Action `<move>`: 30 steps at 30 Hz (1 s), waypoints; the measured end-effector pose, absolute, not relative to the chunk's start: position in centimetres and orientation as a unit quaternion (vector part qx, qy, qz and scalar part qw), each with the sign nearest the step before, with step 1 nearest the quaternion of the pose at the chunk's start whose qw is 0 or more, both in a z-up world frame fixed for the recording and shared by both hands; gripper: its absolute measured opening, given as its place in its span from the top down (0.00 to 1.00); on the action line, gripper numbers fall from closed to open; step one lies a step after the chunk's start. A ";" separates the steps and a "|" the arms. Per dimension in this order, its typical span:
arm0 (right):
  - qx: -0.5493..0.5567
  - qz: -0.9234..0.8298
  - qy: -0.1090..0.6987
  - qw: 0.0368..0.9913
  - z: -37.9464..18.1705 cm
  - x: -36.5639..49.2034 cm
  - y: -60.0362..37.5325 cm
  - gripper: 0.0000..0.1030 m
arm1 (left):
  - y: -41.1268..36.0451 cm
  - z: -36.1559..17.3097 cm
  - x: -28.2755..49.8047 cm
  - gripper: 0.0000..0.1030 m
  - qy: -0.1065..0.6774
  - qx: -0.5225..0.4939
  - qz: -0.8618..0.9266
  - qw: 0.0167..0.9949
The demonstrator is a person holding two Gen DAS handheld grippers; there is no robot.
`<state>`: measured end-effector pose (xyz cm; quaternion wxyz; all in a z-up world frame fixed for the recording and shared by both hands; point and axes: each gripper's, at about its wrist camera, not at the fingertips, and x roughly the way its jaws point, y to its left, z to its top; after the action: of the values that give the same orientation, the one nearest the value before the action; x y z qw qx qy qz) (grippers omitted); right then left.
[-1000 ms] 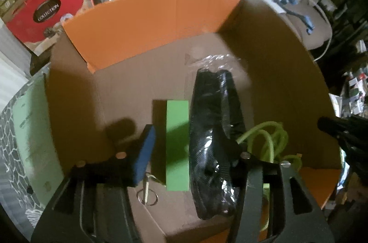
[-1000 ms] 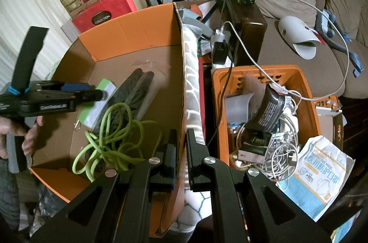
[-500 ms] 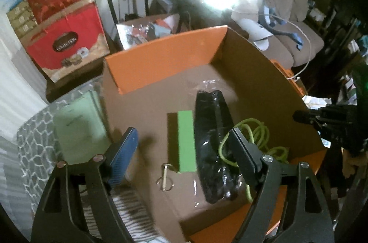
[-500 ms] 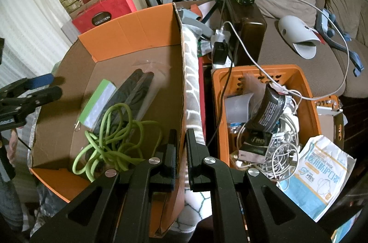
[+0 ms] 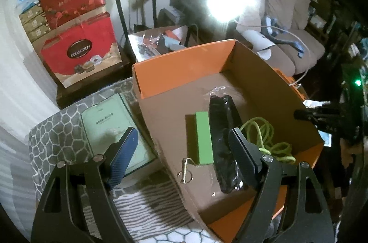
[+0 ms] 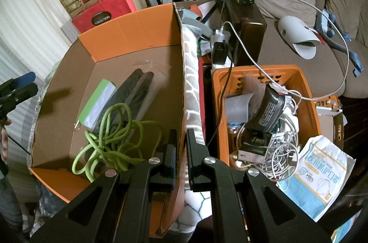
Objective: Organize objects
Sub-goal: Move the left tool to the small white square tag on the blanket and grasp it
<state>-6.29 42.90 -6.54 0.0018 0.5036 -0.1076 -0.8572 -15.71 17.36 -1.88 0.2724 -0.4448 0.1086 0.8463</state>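
So the left gripper [image 5: 181,148] was hanging above the near-left corner of the orange cardboard box [image 5: 184,63], jaws spread wide with nothing between them; they'd just been opening. Inside the box, the green block [image 5: 203,137] lay flat on the bottom with a small key ring [image 5: 185,172] at its near end, and the black plastic-wrapped bundle [image 5: 224,141] sat right beside it, touching along its side. The lime-green cord [image 6: 110,141] was coiled in a loose heap next to that. The right gripper [image 6: 181,151] had its jaws pinched shut on the box's right wall. Just past that wall sat the orange basket [image 6: 306,86], stuffed with cables and other bits.
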 end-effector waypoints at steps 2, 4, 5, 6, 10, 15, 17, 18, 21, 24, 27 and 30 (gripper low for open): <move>0.504 -0.857 -0.108 0.002 -6.5 -6.3 42.9 0.94 | 16.7 -1.8 -15.6 0.24 0.109 -0.441 0.850 0.269; 0.504 -0.857 -0.108 0.002 -6.5 -6.3 42.9 0.94 | 15.9 -1.6 -15.6 0.24 0.102 -0.440 0.851 0.269; 0.504 -0.857 -0.107 0.002 -6.5 -6.3 42.9 0.94 | 15.5 -1.5 -15.6 0.24 0.099 -0.439 0.851 0.269; 0.504 -0.857 -0.107 0.002 -6.5 -6.3 42.9 0.94 | 15.0 -1.5 -15.7 0.24 0.095 -0.439 0.853 0.266; 0.504 -0.857 -0.108 0.002 -6.6 -6.3 42.9 0.94 | 13.0 -1.5 -16.1 0.24 0.084 -0.440 0.858 0.253; 0.504 -0.857 -0.108 0.002 -6.5 -6.3 42.9 0.94 | 9.6 -1.6 -16.9 0.24 0.076 -0.441 0.866 0.224; 0.504 -0.857 -0.108 0.002 -6.5 -6.3 42.9 0.94 | 8.3 -1.7 -17.3 0.24 0.073 -0.442 0.869 0.210; 0.504 -0.857 -0.108 0.002 -6.5 -6.3 42.9 0.94 | 7.6 -1.8 -17.5 0.24 0.072 -0.443 0.870 0.203; 0.504 -0.857 -0.108 0.002 -6.5 -6.3 42.9 0.94 | 5.6 -2.2 -18.1 0.24 0.070 -0.448 0.871 0.189; 0.504 -0.857 -0.108 0.001 -6.5 -6.3 42.9 0.94 | 3.9 -2.8 -18.5 0.24 0.067 -0.455 0.871 0.174; 0.504 -0.857 -0.108 0.001 -6.5 -6.3 42.9 0.94 | 2.0 -3.6 -19.0 0.24 0.064 -0.465 0.869 0.157; 0.504 -0.857 -0.109 0.001 -6.5 -6.3 42.9 0.94 | 0.4 -4.7 -19.5 0.13 0.061 -0.479 0.863 0.150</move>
<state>-6.31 42.94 -6.54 0.0014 0.5039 -0.1090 -0.8568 -19.53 0.38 -4.72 0.1496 -0.4789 0.0609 0.8629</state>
